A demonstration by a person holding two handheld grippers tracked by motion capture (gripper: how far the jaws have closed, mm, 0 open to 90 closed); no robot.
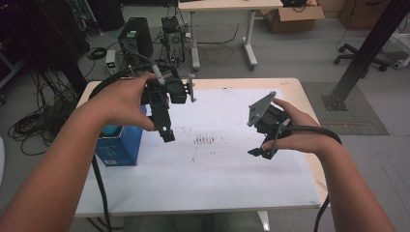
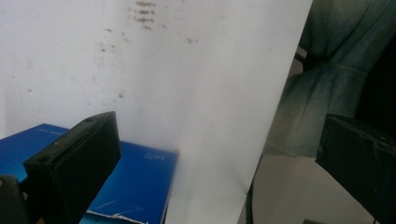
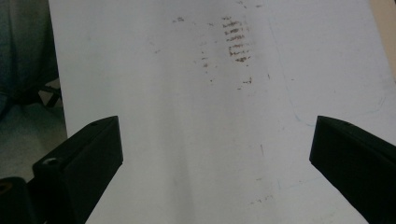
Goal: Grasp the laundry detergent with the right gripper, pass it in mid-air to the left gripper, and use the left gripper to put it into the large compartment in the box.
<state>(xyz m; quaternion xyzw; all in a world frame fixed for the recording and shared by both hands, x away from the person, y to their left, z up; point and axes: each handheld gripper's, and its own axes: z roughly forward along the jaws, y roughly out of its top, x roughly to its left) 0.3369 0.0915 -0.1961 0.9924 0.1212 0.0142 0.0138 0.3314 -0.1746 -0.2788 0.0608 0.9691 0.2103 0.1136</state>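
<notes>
While both grippers hung above the white sheet [image 1: 217, 169], nothing was held in either; entries ran from the person's side of the table outward, placed against the blue box [image 1: 119, 145].

Item 1. White sheet, covering most of the table [image 1: 300, 84]. Brown smudge marks [image 1: 204, 140] lay right of the blue box, about mid-sheet.

Item 2. Right gripper [image 1: 258, 152], well to the right of the blue box, beyond the smudges. Jaws stood wide apart and empty in the right gripper view, bare sheet between them.

Item 3. Blue box, upright at the sheet's left edge, apparently the thing to be picked. The left gripper view showed its top face [image 2: 135, 182] just beside the near jaw.

Item 4. Left gripper [image 1: 167, 133], just above and right of the blue box, not touching it. Jaws were spread wide, gripping nothing.

Handling note, judged: the left gripper probably needed shifting left until the box sat between the jaws, squared to its flat sides, then lowering before closing. A grip on one corner could tip the box off the table edge.

Item 5. Beyond the blue box, on the floor: a black computer tower [image 1: 135, 38], tangled cables [image 1: 29, 125], a second desk [image 1: 227, 6], a cardboard carton [image 1: 295, 17]. None stood in the way; the trailing cable [image 1: 99, 183] by the box might snag it.
</notes>
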